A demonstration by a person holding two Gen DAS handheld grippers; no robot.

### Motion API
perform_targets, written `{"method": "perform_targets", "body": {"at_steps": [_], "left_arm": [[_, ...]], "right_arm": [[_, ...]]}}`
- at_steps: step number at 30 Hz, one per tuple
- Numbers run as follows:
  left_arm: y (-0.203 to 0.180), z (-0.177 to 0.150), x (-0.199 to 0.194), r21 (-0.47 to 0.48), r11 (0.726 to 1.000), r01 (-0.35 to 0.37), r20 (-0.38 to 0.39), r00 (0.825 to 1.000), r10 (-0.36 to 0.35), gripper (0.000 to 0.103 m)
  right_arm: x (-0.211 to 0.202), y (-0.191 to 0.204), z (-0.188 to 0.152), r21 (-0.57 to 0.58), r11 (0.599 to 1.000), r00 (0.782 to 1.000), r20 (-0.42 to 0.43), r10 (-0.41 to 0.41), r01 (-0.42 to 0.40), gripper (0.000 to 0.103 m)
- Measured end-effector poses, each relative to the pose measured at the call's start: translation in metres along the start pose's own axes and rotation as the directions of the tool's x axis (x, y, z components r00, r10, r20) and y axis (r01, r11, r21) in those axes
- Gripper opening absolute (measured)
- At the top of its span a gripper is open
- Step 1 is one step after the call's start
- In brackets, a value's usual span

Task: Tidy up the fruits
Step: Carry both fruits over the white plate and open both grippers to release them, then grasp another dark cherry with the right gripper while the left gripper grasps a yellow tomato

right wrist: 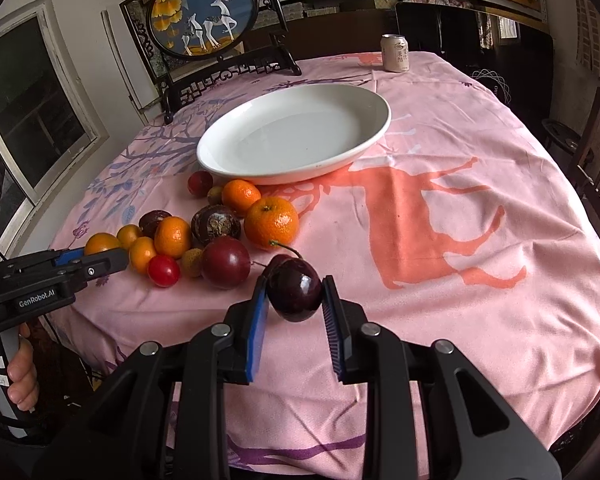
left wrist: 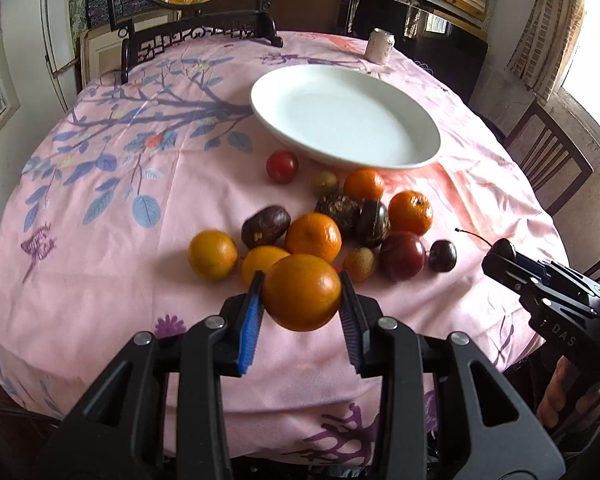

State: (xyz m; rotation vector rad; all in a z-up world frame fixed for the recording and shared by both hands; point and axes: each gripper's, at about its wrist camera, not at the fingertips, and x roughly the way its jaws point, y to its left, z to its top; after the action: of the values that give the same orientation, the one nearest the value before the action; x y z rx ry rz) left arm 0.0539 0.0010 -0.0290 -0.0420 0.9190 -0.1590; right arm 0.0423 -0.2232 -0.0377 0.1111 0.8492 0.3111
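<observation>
My left gripper point(left wrist: 302, 294) is shut on an orange point(left wrist: 302, 292) and holds it above the table's near side. My right gripper point(right wrist: 295, 294) is shut on a dark cherry point(right wrist: 295, 290) with a stem, above the cloth. A pile of fruit lies in front of an empty white plate point(left wrist: 420, 120), also in the right wrist view point(right wrist: 364, 100): oranges point(left wrist: 314, 237), dark passion fruits point(left wrist: 266, 226), a red plum point(left wrist: 403, 255), a red tomato point(left wrist: 282, 166) and small brown longans point(left wrist: 359, 265). In the right wrist view the left gripper point(right wrist: 100, 260) is at the pile's left edge.
A pink patterned cloth point(right wrist: 440, 220) covers the round table. A drink can point(right wrist: 395, 53) stands at the far edge. A framed deer picture on a dark stand point(right wrist: 204, 16) is at the back left. Chairs point(left wrist: 548, 156) stand to the right.
</observation>
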Motion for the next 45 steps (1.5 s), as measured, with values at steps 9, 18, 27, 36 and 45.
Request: {"method": "perform_targets", "body": {"at_steps": [9,18,27,36,45], "left_arm": [[-0.002,0.165,0.059,0.019,1.0,0.023,-0.013,1.0,-0.023,0.036],[-0.013,0.256,0.192,-0.058,0.998,0.022,-0.163,0.986,-0.031,0.036],[0.001,0.256,0.169,-0.069,0.997,0.043,-0.123,0.991,-0.051,0.068],[0.028,0.115,0.031,-0.035,0.998,-0.042,0.092,0.995,0.045,0.096],[0.075,0.004,0.003,-0.14,0.98,-0.139,0.103,0.983,0.154,0.096]], "right_arm": [[0.033,-0.008,0.143,-0.11,0.993,0.998,0.066,-0.021,0.028,0.028],[0.189,-0.047,0.225,-0.068,0.998,0.984,-0.178,-0.032,0.02,0.027],[0.172,-0.042,0.227,-0.114,0.991,0.986,-0.143,-0.09,0.074,0.056],[0.041,-0.008,0.105,-0.057,0.997,0.999,-0.01,-0.044,0.043,0.092],[0.008,0.02,0.023,-0.07,0.994,0.997,-0.006,-0.081,0.081,0.092]]}}
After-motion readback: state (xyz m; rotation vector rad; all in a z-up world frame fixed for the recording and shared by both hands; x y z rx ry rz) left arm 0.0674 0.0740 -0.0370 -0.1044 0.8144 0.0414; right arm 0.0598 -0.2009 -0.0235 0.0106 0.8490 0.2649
